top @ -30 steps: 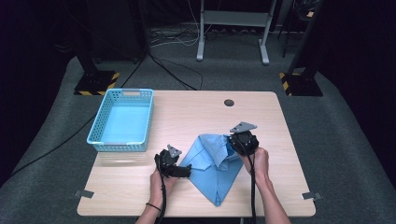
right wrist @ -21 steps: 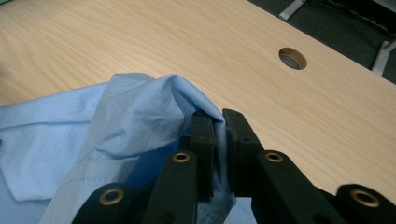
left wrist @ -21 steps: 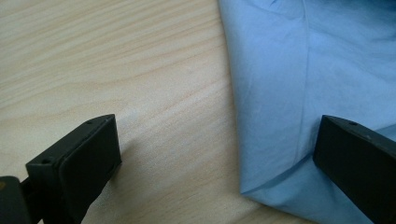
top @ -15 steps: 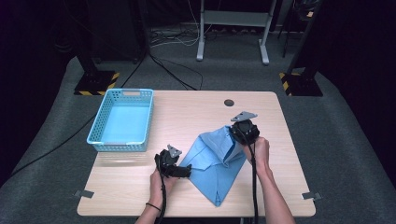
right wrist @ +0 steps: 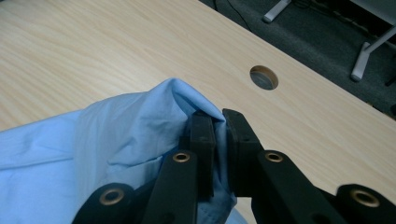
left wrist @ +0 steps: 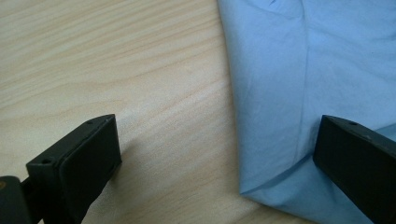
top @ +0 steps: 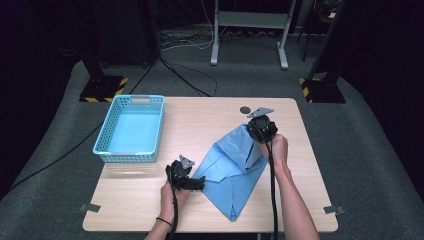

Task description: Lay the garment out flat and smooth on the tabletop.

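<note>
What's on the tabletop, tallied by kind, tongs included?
Light-blue rectangular plastic lattice basket: 1
Light-blue folded fabric cloth: 1
Black hand-held tongs: 2, left, right
Total: 4

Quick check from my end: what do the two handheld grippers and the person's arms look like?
Both grippers are black. The left gripper and right gripper each carry a grey three-cornered plate on top and trail a black cable. The jaws are flat black blocks; the right's linkage shows brass-coloured rivets. Forearms are bare, with a dark band on the left wrist.
</note>
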Demonstrator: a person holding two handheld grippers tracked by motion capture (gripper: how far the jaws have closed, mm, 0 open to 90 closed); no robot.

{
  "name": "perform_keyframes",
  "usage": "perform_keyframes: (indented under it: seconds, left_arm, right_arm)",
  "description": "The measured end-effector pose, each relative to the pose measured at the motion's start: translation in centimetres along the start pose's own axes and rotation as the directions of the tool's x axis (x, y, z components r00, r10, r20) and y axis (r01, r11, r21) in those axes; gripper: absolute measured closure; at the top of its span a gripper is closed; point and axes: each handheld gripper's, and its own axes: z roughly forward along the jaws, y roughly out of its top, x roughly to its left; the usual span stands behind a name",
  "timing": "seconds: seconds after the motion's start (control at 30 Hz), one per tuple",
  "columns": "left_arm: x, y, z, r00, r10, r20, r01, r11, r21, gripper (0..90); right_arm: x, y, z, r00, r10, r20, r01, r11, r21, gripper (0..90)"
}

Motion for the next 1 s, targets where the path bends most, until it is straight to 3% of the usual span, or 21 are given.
perform_keyframes:
  seconds: [0.2, 0.37, 0.5, 0.57, 0.67, 0.73, 0.77, 0.9, 1.0]
  left_arm:
    - [0.0, 0.0, 0.0, 1.0, 0.0, 0.001, 0.0, 1.0, -0.001, 0.4]
    - [0.0, 0.0, 0.0, 1.0, -0.001, 0.0, 0.001, 1.0, -0.001, 0.4]
    - [0.0, 0.0, 0.0, 1.0, 0.0, 0.0, 0.0, 1.0, -0.001, 0.5]
    - [0.0, 0.0, 0.0, 1.0, 0.001, 0.0, -0.001, 1.0, -0.001, 0.5]
    - [0.0, 0.0, 0.0, 1.0, 0.001, 0.0, -0.001, 1.0, -0.001, 0.5]
    - [0.0, 0.0, 0.0, 1.0, 0.0, 0.0, 0.0, 1.0, -0.001, 0.5]
    - [0.0, 0.0, 0.0, 1.0, 0.001, 0.0, -0.001, 1.0, -0.001, 0.5]
    - [0.0, 0.0, 0.0, 1.0, 0.001, 0.0, -0.001, 1.0, -0.002, 0.5]
    - [0.0, 0.0, 0.0, 1.0, 0.001, 0.0, -0.001, 1.0, -0.001, 0.5]
  right_arm:
    - [-0.9, 1.0, 1.5, 0.9997, 0.003, 0.023, -0.003, 1.0, 0.015, 83.7]
    - [-1.5, 1.6, 2.8, 0.9992, 0.034, 0.023, -0.034, 0.999, 0.015, 83.9]
    - [-2.2, 2.3, 4.0, 0.9968, 0.055, 0.058, -0.056, 0.998, 0.011, 84.4]
    - [-2.4, 2.5, 4.5, 0.9932, 0.044, 0.108, -0.046, 0.999, 0.019, 83.4]
    - [-3.2, 2.7, 4.9, 0.987, 0.093, 0.131, -0.098, 0.995, 0.034, 69.7]
    - [-3.9, 2.7, 4.5, 0.9844, 0.145, 0.1, -0.148, 0.988, 0.031, 59.7]
    - [-4.0, 2.7, 4.2, 0.9813, 0.15, 0.12, -0.155, 0.988, 0.027, 57.4]
    - [-5.1, 1.9, 3.0, 0.9703, 0.224, 0.09, -0.228, 0.973, 0.03, 41.9]
    - [-5.3, 0.7, 2.4, 0.9668, 0.237, 0.094, -0.242, 0.969, 0.041, 34.4]
